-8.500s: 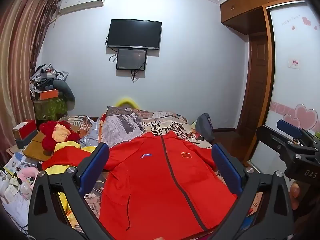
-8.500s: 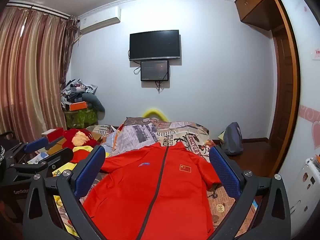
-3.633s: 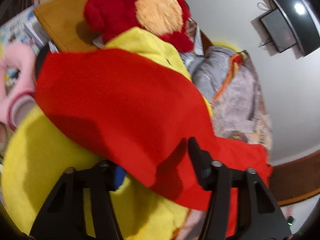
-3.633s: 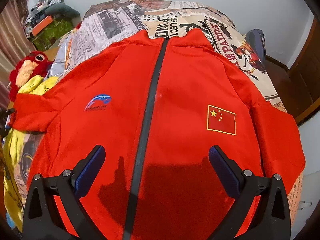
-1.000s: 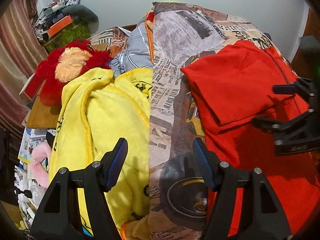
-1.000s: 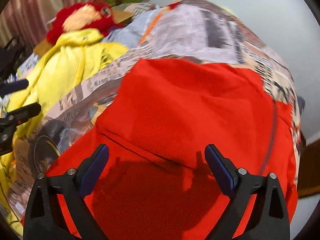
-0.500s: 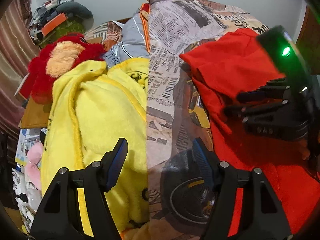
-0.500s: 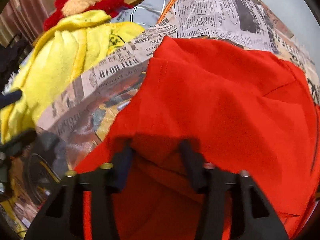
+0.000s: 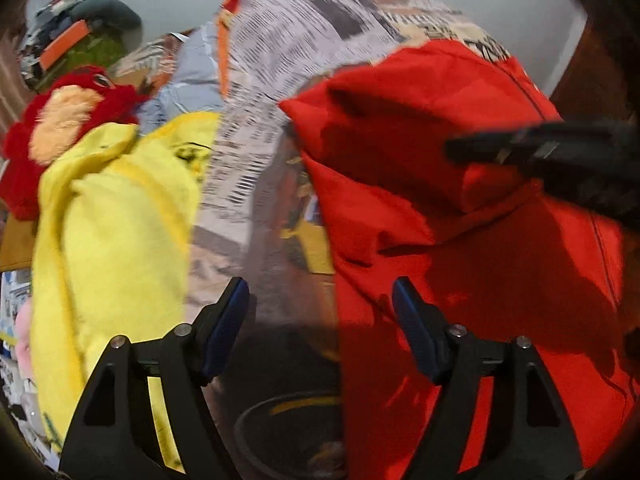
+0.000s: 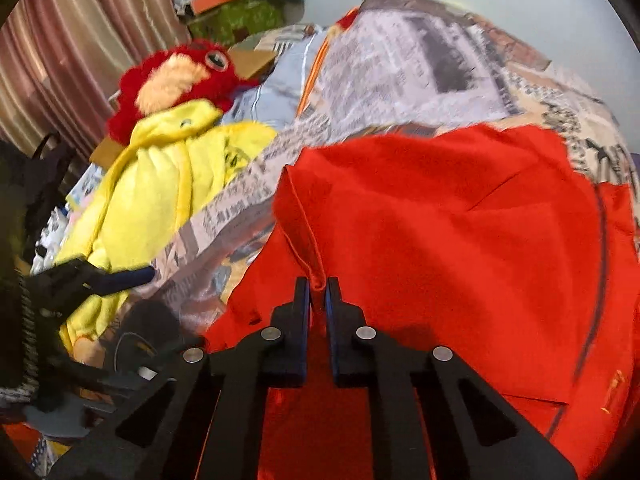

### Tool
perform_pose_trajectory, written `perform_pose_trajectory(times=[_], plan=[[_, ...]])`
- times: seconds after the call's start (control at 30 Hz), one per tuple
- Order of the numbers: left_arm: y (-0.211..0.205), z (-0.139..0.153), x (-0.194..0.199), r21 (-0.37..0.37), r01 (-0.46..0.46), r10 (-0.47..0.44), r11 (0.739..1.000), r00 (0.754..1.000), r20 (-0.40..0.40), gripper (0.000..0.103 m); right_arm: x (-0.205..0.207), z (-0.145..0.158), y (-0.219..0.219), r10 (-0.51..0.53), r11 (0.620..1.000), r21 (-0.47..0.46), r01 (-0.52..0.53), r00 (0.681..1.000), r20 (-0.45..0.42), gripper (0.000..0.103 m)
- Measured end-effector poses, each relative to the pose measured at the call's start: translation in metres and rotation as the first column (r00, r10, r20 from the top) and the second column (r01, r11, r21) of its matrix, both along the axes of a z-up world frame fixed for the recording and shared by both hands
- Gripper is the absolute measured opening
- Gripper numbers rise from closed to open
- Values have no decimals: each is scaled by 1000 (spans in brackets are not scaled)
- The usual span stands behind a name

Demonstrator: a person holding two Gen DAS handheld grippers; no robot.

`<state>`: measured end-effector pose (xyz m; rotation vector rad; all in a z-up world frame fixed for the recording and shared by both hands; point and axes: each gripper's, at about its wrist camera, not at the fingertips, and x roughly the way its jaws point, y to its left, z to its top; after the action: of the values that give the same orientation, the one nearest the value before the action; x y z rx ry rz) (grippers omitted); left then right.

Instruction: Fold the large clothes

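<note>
A large red zip jacket lies on the bed, its left sleeve folded over the chest. It also shows in the left wrist view at the right. My right gripper is shut on a raised fold of the jacket's left edge and lifts it; from the left wrist view it appears as a dark blurred shape at the right. My left gripper is open and empty, low over the bedspread, straddling the jacket's lower left edge.
A yellow fleece garment and a red plush toy lie at the bed's left side; both show in the right wrist view too, the garment and the toy. The newspaper-print bedspread lies beneath. Clutter and curtains stand far left.
My right gripper has closed on the jacket's left edge and pulled a fold upward. My left gripper has shifted right toward the jacket's lower edge, staying open.
</note>
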<state>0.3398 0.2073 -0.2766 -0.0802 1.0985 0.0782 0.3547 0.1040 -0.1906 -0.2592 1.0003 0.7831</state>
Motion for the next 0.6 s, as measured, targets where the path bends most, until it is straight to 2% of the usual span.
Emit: perform_pose_trajectory(times=[0.13,0.27,0.43,0.6], plan=[[-7,-22,23,52,-12,16,999,998,-67,73,2,33,-28,-69,996,65,64,995,72,6],[-9,-30,36,143,-43,52,989,997,-58,75,8,71,-79,-180,970,181,160,978,102,6],[1,-31,41,152,-117,125,981,991,-43,77,17,107,-158,-335,913,285,293,936,110,6],[15,-28,38,137,-191,197,972,980,-28,81,20,114,-221,-455,860,309,406,885,102,6]])
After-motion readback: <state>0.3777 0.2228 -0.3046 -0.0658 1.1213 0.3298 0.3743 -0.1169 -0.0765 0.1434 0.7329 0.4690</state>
